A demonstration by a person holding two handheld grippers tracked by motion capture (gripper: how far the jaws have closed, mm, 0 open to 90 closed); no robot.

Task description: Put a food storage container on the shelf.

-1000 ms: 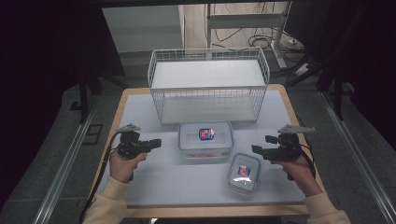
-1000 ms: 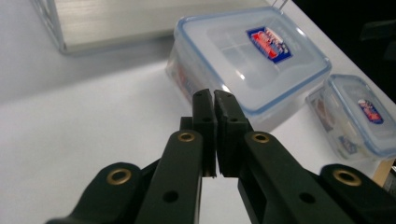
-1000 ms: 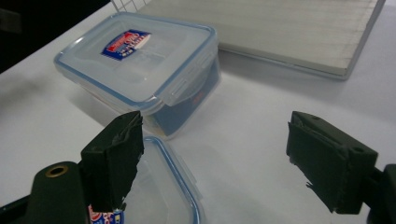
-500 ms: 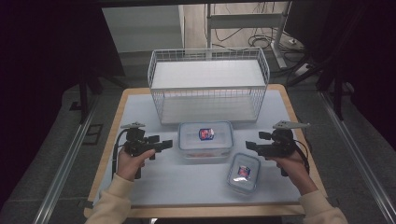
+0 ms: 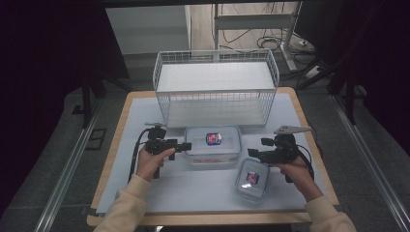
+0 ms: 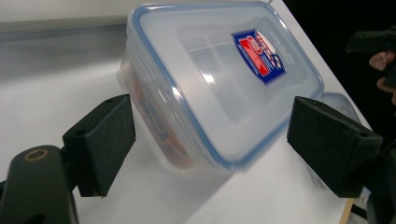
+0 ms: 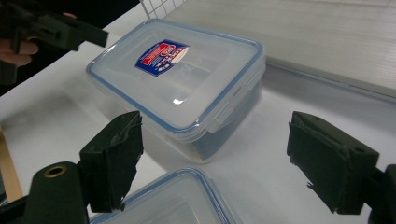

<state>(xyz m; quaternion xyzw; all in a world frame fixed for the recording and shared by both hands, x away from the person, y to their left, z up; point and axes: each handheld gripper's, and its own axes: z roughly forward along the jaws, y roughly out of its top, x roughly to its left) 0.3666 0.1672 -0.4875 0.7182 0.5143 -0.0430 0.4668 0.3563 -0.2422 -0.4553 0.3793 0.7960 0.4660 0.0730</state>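
Two clear plastic (blue-rimmed) boxes (image 5: 213, 143), rectangular

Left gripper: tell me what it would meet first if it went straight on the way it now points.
Probably the larger lidded container. The left gripper points at its near end with both jaws wide open, having just opened with nothing pressed between them. In the high view it aims at that container's left end; the remaining gap is hard to judge.

Left gripper (image 5: 186, 145) jaws just opened wide, pointing right, hand low. Right gripper (image 5: 252, 154) jaws apart, pointing left. Both forearms in cream sleeves.
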